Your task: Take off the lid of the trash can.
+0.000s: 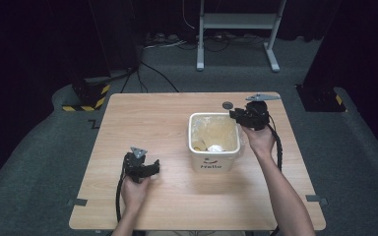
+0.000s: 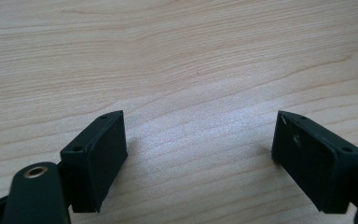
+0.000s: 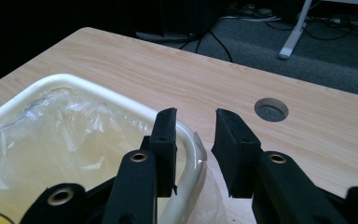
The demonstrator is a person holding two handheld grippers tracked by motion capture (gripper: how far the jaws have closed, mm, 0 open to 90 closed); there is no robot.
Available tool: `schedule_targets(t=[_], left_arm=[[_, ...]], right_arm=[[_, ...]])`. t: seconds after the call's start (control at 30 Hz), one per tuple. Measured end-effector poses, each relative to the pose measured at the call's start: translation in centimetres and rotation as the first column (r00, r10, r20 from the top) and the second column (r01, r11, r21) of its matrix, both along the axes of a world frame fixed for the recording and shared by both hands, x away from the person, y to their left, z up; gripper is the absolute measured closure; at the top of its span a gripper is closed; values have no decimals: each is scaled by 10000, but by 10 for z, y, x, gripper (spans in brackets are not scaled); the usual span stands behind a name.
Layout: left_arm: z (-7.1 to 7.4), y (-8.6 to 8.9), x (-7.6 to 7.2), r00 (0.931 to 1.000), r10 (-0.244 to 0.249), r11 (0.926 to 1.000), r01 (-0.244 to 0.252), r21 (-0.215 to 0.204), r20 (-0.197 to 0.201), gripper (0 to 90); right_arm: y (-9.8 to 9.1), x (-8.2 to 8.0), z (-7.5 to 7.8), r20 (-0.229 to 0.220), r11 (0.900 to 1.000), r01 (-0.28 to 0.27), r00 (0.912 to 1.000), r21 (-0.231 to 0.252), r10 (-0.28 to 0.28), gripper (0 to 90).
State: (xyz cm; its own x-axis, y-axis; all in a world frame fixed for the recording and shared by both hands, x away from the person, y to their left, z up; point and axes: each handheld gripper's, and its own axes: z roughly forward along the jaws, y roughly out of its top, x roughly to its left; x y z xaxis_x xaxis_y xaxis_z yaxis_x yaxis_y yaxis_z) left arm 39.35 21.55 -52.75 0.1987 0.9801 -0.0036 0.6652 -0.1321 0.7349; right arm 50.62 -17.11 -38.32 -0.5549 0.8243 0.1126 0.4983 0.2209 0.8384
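Observation:
A white bin (image 1: 197, 158) with "Hello" on its front stands right of the table's middle. A clear plastic liner (image 3: 65, 135) sits inside it, holding a white crumpled object (image 1: 215, 148). My right gripper (image 1: 237, 116) is at the bin's far right corner. In the right gripper view its jaws (image 3: 196, 126) stand apart astride the bin's rim (image 3: 74, 81), one jaw inside and one outside, with the liner's edge between them. My left gripper (image 1: 152, 167) rests low over bare wood left of the bin, its jaws (image 2: 200, 140) wide open with nothing between them.
The wooden table (image 1: 142, 123) has a round cable hole (image 1: 227, 104) just behind the bin, also seen as the hole (image 3: 271, 109) beyond my right jaws. Behind the table lie grey carpet, cables and a white stand's legs (image 1: 236, 34).

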Motion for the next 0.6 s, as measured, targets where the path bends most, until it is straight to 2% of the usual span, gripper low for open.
schedule_targets(t=[0.23,0.6], left_arm=[[0,0,0,10000,2,10000,-2,-6,-12,181],[0,0,0,10000,-33,10000,33,20,-24,181]], right_arm=[[6,2,-2,81,9990,-127,9999,-431,130,728],[6,3,-4,80,9979,-187,9998,-625,192,768]])
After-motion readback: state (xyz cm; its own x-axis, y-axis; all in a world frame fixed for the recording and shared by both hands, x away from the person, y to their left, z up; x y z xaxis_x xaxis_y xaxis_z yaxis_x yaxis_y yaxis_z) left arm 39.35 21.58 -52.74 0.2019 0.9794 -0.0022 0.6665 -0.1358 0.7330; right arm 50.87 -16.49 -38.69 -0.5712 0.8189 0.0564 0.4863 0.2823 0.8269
